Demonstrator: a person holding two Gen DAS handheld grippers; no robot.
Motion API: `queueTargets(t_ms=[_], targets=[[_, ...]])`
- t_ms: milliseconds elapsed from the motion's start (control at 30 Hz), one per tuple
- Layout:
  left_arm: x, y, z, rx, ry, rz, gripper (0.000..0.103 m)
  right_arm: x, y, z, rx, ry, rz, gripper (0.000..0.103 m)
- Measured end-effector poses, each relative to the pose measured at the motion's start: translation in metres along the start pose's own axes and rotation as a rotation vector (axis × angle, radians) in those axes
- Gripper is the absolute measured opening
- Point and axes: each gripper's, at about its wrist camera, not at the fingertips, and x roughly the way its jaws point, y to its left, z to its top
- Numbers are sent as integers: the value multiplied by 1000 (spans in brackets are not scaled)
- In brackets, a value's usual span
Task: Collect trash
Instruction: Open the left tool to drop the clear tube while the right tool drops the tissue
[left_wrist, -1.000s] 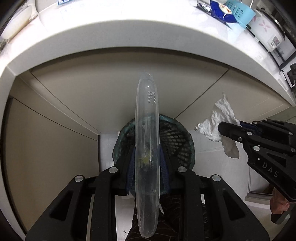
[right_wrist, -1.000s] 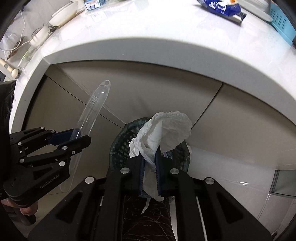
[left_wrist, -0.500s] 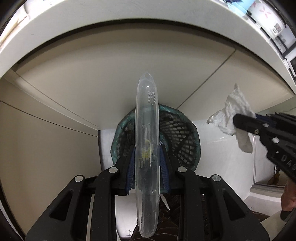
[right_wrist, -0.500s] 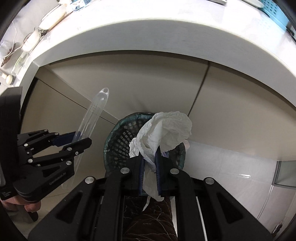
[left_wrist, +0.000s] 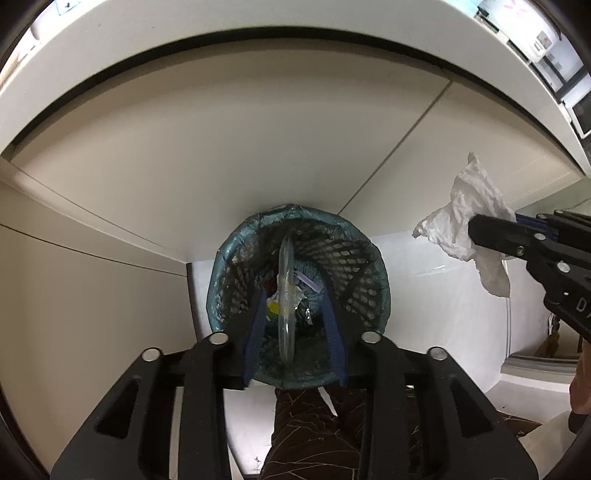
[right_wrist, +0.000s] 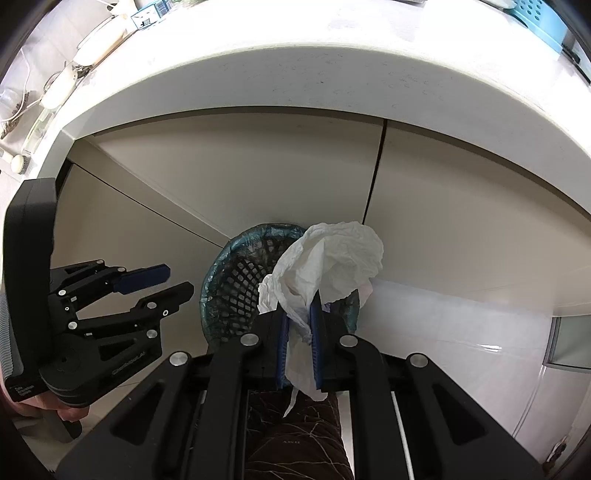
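White counter (right_wrist: 295, 70) w/ beige cabinets (left_wrist: 221, 155); left gripper (left_wrist: 295, 321) spread, right gripper (right_wrist: 299, 328) pinching tissue (right_wrist: 328, 258).

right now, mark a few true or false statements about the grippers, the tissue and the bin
1. The right gripper is shut on the crumpled tissue. True.
2. The left gripper is clamped on the clear plastic piece. False: its jaws stand open, and the piece is free between them, inside the mesh bin.
3. The bin has a teal liner folded over its rim. True.
4. The tissue already lies in the bin. False: it is held up in the right gripper.
5. The bin is empty. False: other scraps show at its bottom.
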Motion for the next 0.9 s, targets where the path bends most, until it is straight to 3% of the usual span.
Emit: queueTargets(t_ms=[333,400,500,600,900], targets=[[-20,37,-6,-131,-60,32,66,8,31,6,-81,14,40,10],[-26,47,-7,-158,-76,42,78,12,37,7,-101,21,41,10],[-37,65,-9,-208,-102,61,87,17,47,10,-121,31,50,10],[-43,76,-10,-234,-120,63,94,23,55,11,-142,43,51,10],[-44,93,-16,-250,-113,84,97,42,54,16,-159,97,31,12]])
